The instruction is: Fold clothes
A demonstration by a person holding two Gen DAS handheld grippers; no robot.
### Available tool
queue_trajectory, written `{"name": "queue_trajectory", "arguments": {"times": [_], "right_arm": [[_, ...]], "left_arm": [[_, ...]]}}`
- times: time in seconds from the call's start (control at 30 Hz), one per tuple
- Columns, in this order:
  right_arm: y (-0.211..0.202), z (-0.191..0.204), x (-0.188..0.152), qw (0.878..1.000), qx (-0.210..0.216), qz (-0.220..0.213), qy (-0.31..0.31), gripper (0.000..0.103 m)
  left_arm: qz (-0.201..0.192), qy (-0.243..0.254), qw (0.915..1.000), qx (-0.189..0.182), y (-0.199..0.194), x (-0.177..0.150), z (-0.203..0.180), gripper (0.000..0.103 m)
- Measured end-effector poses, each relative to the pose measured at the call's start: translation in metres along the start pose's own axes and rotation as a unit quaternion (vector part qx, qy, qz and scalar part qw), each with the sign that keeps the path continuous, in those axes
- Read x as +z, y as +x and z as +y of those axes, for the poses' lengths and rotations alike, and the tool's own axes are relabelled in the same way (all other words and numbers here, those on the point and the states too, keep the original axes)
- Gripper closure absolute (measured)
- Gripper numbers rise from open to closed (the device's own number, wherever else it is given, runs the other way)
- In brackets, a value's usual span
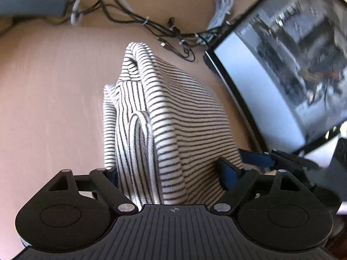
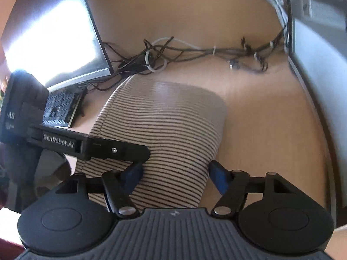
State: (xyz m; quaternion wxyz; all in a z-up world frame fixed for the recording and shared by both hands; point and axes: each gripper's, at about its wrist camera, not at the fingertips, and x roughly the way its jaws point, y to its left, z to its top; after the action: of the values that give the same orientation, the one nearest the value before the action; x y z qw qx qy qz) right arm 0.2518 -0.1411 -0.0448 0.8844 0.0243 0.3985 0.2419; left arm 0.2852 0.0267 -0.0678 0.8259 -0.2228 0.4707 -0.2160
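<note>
A folded black-and-white striped garment [image 1: 184, 119] fills the left wrist view, seen from its layered edge. My left gripper [image 1: 170, 173] is shut on it with the jaws wide: the right pad [image 1: 227, 173] presses its broad face and the left pad is mostly hidden behind the layers. In the right wrist view the same garment [image 2: 169, 130] bulges between the pads of my right gripper [image 2: 176, 174], which is shut on its near end. The left gripper's black finger [image 2: 121, 149] lies across the fabric there. The right gripper's blue finger [image 1: 256, 159] touches the garment's right edge.
The light wooden table [image 1: 43, 86] carries a tangle of cables [image 1: 151, 23] at the back. A tilted monitor [image 1: 282, 75] stands close on the right. In the right wrist view, another screen [image 2: 54, 32] and a keyboard [image 2: 60, 106] sit at the left.
</note>
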Motion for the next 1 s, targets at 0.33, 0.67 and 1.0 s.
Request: {"name": "queue_trajectory", "arguments": {"times": [0.33,0.67,1.0], "right_arm": [[-0.017,0.02,0.001,0.985,-0.08,-0.023,-0.153,0.026],[-0.034,0.039,0.001,0.991,-0.034,-0.052,-0.116,0.025],[-0.011,0.067,-0.022,0.971,-0.077,-0.016,-0.224,0.018]], "left_arm": [[-0.016,-0.047,0.9985,-0.024,-0.003,-0.01,-0.008,0.021],[-0.086,0.03,0.9924,0.082,-0.074,-0.024,-0.003,0.02],[-0.05,0.025,0.9966,0.061,-0.063,-0.041,-0.001,0.043]]}}
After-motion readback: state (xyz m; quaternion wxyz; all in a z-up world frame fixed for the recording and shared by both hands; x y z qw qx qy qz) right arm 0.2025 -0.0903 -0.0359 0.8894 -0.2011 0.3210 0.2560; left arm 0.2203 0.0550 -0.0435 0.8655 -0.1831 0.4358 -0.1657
